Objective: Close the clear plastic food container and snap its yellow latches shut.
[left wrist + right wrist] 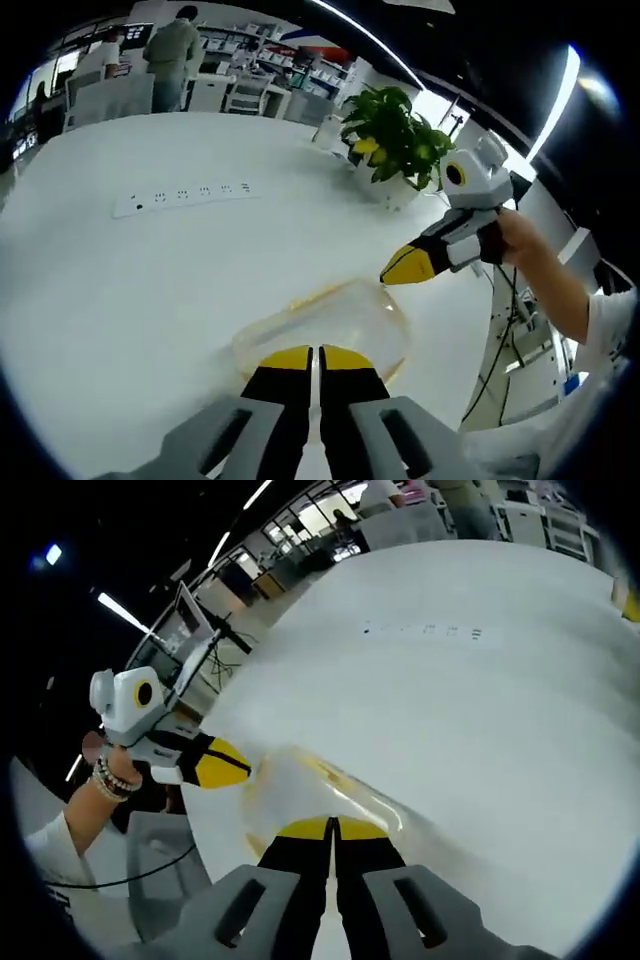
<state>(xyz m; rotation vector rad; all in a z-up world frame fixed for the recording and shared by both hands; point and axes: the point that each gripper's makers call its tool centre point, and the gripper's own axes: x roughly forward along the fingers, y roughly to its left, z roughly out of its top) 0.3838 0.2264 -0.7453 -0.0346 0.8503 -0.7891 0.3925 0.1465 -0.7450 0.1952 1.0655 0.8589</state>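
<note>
While both jaw pairs sit narrowed to a slit, the left gripper [315, 357] and right gripper [331, 827] flank the clear container [330, 325], lid seemingly down, its 2 yellow latches [310, 296] apparently unsnapped.

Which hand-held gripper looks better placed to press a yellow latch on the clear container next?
Hard to separate; slightly the right hand-held gripper. In the left gripper view its yellow tip sits at the container rim. The left hand-held gripper also meets the container edge, jaws together.

Container [330, 325] near edge hidden behind jaws (latches indistinct).
</note>
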